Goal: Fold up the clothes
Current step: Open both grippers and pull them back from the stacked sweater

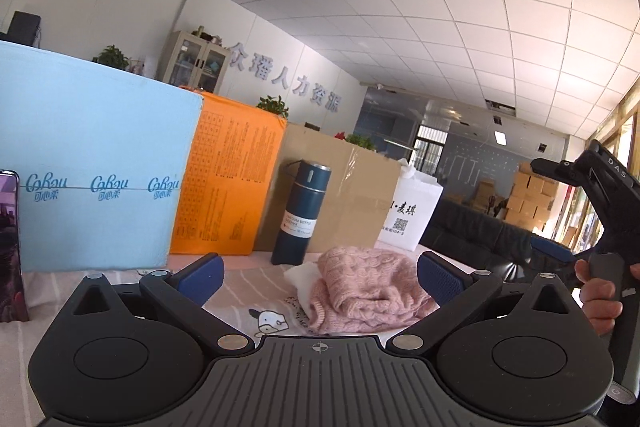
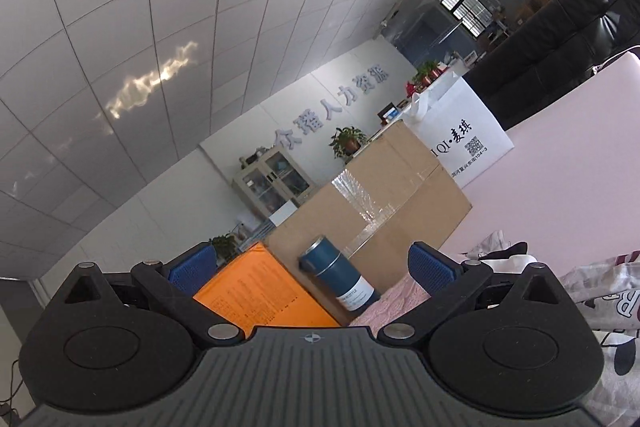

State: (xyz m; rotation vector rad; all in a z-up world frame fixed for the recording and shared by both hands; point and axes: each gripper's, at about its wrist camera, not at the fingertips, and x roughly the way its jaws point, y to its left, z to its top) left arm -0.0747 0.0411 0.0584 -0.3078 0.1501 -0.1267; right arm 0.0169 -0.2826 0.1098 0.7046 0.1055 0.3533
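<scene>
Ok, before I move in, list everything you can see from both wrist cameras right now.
pink knit sweater: one, pink, crumpled on the sheet between the left gripper's fingers.
white cloth: one, white, tucked at the sweater's left edge.
printed sheet: one, pale pink with a cow cartoon, covering the table.
vacuum bottle: one, dark blue, upright behind the sweater.
blue carton: one, light blue, far left.
orange box: one, orange, right of the blue carton.
cardboard box: one, brown, taped, behind the bottle.
white bag: one, white, right of the cardboard box.
printed garment: one, white with dark lettering, right edge of the right wrist view.
left gripper: open, empty.
right gripper: open, empty, tilted.
</scene>
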